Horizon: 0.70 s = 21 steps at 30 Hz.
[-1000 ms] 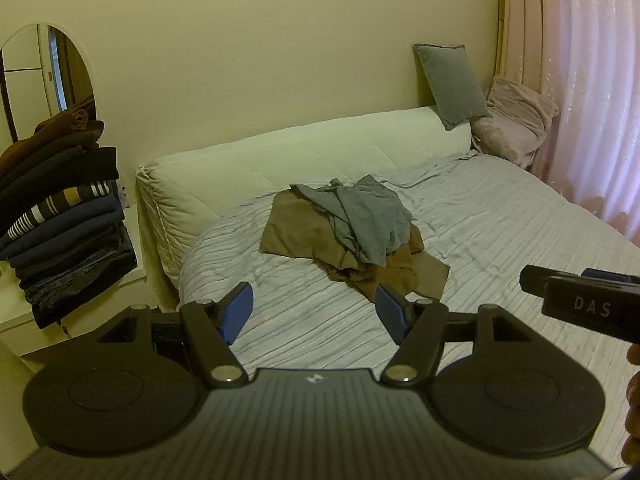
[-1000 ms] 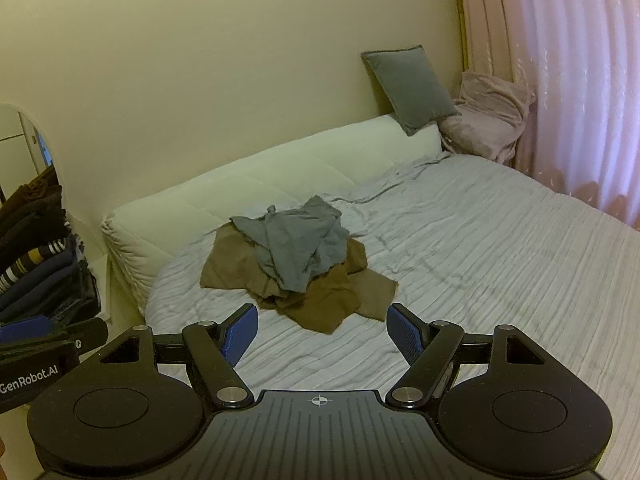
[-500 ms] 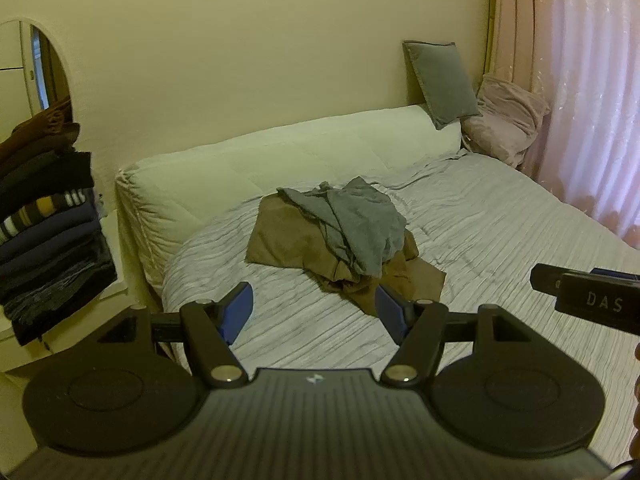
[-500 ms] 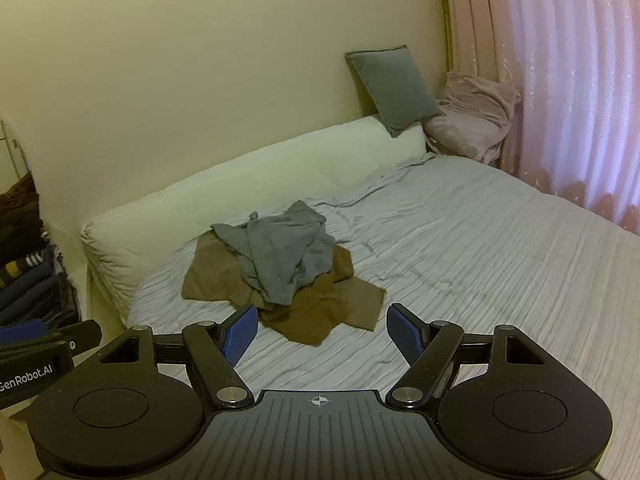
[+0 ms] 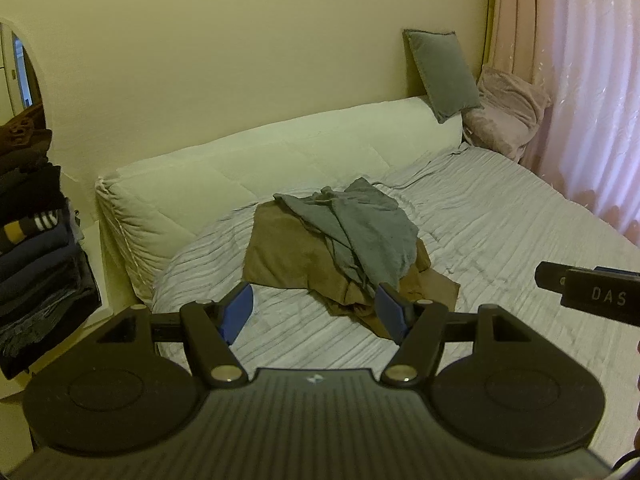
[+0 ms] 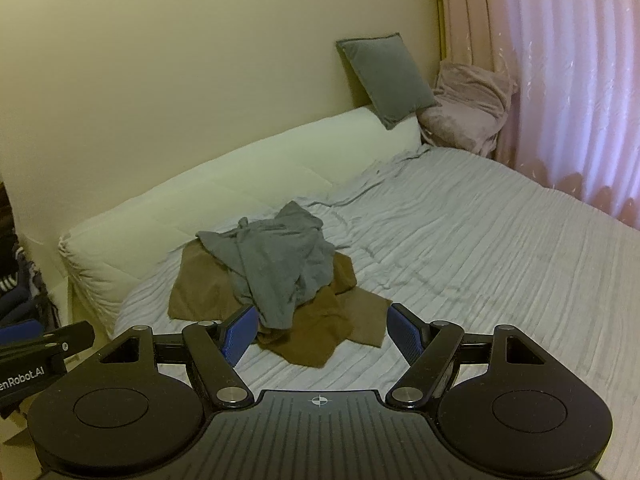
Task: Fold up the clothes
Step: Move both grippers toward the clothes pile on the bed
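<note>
A crumpled grey garment [image 5: 360, 232] [image 6: 280, 264] lies on top of a brown garment [image 5: 288, 256] [image 6: 316, 332] in a heap near the head of a bed. My left gripper [image 5: 316, 312] hangs open short of the heap, with nothing between its blue pads. My right gripper [image 6: 320, 332] is open too, held back from the heap's near edge. Each gripper's black body shows at the side edge of the other's view.
The bed [image 6: 480, 264] has a pale striped cover with bare room to the right of the heap. A long cream bolster [image 5: 280, 160], a grey cushion [image 6: 384, 76] and a pink pillow [image 6: 468, 104] line the wall. Folded dark clothes [image 5: 32, 248] are stacked left; pink curtains [image 6: 560, 80] hang right.
Both grippers have drifted to the right and a little closer to the bed, so the heap and the stacked clothes sit further left in view. Both stay open.
</note>
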Available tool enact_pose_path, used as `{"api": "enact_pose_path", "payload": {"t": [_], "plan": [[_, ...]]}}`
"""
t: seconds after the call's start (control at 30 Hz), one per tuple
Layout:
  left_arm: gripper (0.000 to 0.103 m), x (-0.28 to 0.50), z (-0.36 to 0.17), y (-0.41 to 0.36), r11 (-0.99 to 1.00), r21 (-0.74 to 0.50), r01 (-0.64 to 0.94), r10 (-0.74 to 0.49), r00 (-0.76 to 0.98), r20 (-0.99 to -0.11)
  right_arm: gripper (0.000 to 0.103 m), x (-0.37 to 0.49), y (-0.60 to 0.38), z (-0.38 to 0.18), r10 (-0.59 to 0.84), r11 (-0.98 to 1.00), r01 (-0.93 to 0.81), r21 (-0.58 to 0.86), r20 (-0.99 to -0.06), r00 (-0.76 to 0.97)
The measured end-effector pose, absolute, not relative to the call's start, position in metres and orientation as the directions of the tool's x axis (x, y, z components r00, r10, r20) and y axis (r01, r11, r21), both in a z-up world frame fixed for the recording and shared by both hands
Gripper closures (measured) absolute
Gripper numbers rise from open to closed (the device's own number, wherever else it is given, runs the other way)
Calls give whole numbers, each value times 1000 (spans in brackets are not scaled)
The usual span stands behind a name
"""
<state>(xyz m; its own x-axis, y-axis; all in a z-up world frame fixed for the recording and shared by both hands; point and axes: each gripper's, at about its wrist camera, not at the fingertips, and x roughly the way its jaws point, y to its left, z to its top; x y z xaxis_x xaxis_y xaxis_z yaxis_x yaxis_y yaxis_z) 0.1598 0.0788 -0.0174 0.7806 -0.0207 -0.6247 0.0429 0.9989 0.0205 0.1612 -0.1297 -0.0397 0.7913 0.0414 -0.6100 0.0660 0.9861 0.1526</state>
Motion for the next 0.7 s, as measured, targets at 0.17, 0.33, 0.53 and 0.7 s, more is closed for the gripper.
{"api": "enact_pose_path", "payload": {"t": [0.17,0.33,0.53,0.7], "plan": [[39,195,-19,88,998,22,64,-35,771,-636,28,191,-124,-44,32,985,80,152,-624,781],[39,229,-22,94,996,18,88,-56,760,-648,28,218,-120,-48,21,985,92,148,-627,779],[39,270,-36,100,992,9,129,-90,733,-674,28,255,-117,-60,17,980,112,164,-631,776],[39,302,-52,106,986,-14,167,-129,704,-698,28,282,-118,-80,24,972,135,193,-650,760]]}}
